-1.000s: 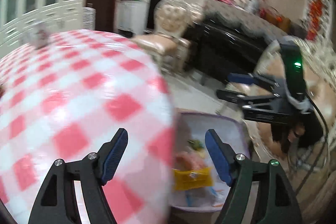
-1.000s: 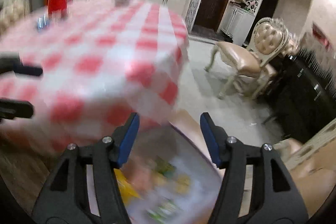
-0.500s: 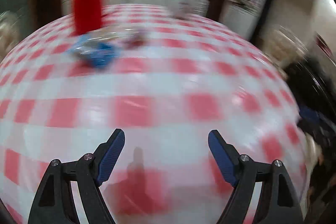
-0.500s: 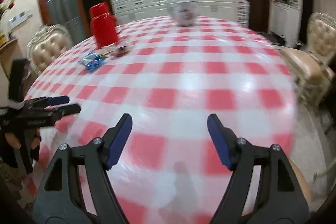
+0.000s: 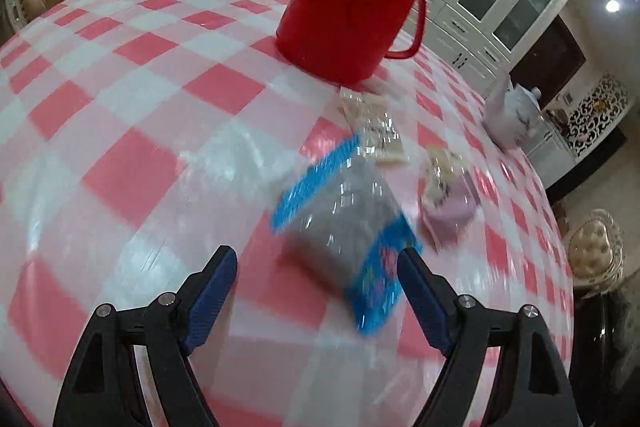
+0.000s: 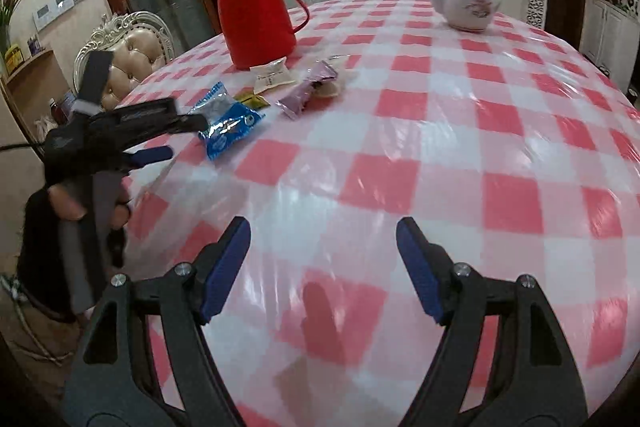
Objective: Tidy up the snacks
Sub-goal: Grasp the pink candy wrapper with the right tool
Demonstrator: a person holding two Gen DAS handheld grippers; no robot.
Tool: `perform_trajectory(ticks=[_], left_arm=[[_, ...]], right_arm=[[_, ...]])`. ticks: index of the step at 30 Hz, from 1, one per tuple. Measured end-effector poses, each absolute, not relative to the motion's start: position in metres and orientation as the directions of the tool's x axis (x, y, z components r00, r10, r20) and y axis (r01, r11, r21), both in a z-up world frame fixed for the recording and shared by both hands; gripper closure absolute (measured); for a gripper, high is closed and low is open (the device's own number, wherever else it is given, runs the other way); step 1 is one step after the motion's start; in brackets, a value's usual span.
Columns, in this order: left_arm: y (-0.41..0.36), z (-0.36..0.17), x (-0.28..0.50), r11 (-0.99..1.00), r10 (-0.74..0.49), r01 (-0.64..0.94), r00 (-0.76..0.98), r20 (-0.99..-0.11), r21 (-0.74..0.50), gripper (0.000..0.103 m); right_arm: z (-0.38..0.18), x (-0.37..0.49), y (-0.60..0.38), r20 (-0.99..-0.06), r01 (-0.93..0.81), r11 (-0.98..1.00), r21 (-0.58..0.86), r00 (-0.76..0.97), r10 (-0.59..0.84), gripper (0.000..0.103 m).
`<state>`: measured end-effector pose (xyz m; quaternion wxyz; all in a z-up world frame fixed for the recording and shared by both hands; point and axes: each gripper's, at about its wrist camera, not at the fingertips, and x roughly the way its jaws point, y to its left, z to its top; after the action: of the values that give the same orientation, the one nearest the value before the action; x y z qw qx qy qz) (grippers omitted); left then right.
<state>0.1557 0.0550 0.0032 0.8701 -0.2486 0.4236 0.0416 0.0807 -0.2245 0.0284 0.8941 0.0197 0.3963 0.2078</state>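
Left wrist view: motion blur smears the blue snack packet (image 5: 346, 227), whose print is unreadable; it lies just ahead of the left gripper (image 5: 316, 267), toward its right jaw. The jaws stand wide, holding nothing. Behind the packet sit a pink snack (image 5: 450, 207), a clear wrapper (image 5: 376, 127) and a red thermos (image 5: 352, 3), cut off at the top.

Right wrist view: the right gripper (image 6: 322, 247) gapes wide over bare checkered tablecloth (image 6: 440, 131), gripping nothing. The blue snack packet (image 6: 228, 125), crinkled and shiny, lies far ahead-left of its jaws, partly hidden by the left gripper (image 6: 176, 137).

Snack packets (image 6: 230, 121) lie on the table (image 6: 440, 155) before the thermos (image 6: 254, 23); teapot (image 6: 466, 1) right.
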Motion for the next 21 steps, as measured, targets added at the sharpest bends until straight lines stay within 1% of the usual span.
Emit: perform_trajectory(ticks=[3, 4, 5, 6, 9, 11, 12, 14, 16, 18, 19, 20, 21], left_arm=[[0.049, 0.005, 0.169, 0.897, -0.122, -0.248, 0.659, -0.742, -0.367, 0.02], [0.045, 0.004, 0.172, 0.913, -0.12, -0.216, 0.668, -0.734, -0.346, 0.023], [0.043, 0.004, 0.171, 0.923, -0.122, -0.193, 0.674, -0.729, -0.333, 0.055], [0.039, 0.008, 0.167, 0.939, -0.142, -0.135, 0.688, -0.712, -0.318, 0.067], [0.038, 0.026, 0.149, 0.952, -0.126, -0.106, 0.718, -0.685, -0.286, 0.08], [0.039, 0.031, 0.135, 0.965, -0.08, -0.115, 0.728, -0.681, -0.237, 0.08], [0.043, 0.031, 0.127, 0.962, -0.081, -0.121, 0.725, -0.683, -0.243, 0.08], [0.049, 0.03, 0.118, 0.951, -0.129, -0.109, 0.709, -0.694, -0.289, 0.08], [0.052, 0.03, 0.108, 0.949, -0.161, -0.089, 0.688, -0.708, -0.302, 0.08], [0.057, 0.03, 0.099, 0.938, -0.197, -0.078, 0.679, -0.707, -0.337, 0.08], [0.058, 0.029, 0.096, 0.934, -0.22, -0.065, 0.672, -0.707, -0.351, 0.08], [0.06, 0.028, 0.095, 0.927, -0.245, -0.051, 0.667, -0.704, -0.371, 0.08], [0.061, 0.028, 0.096, 0.925, -0.25, -0.051, 0.665, -0.704, -0.377, 0.08]], right_arm=[[0.03, 0.108, -0.213, -0.698, -0.369, 0.918, 0.146, 0.619, 0.36, 0.025], [0.03, 0.117, -0.212, -0.697, -0.363, 0.92, 0.147, 0.622, 0.357, 0.025], [0.028, 0.132, -0.208, -0.698, -0.351, 0.923, 0.158, 0.622, 0.355, 0.025], [0.025, 0.145, -0.206, -0.701, -0.341, 0.924, 0.174, 0.616, 0.359, 0.025], [0.012, 0.19, -0.188, -0.705, -0.308, 0.913, 0.269, 0.583, 0.404, 0.025], [0.007, 0.208, -0.174, -0.705, -0.298, 0.904, 0.306, 0.567, 0.426, 0.027], [0.006, 0.215, -0.166, -0.702, -0.285, 0.904, 0.318, 0.571, 0.426, 0.028], [0.007, 0.229, -0.148, -0.702, -0.27, 0.911, 0.311, 0.581, 0.412, 0.033], [0.005, 0.24, -0.131, -0.713, -0.256, 0.921, 0.294, 0.583, 0.39, 0.039], [0.0, 0.249, -0.121, -0.744, -0.228, 0.944, 0.236, 0.583, 0.327, 0.053], [-0.003, 0.252, -0.118, -0.764, -0.205, 0.958, 0.201, 0.579, 0.284, 0.066], [-0.001, 0.252, -0.118, -0.756, -0.189, 0.964, 0.188, 0.598, 0.264, 0.08], [0.0, 0.251, -0.12, -0.756, -0.18, 0.966, 0.184, 0.602, 0.256, 0.08]])
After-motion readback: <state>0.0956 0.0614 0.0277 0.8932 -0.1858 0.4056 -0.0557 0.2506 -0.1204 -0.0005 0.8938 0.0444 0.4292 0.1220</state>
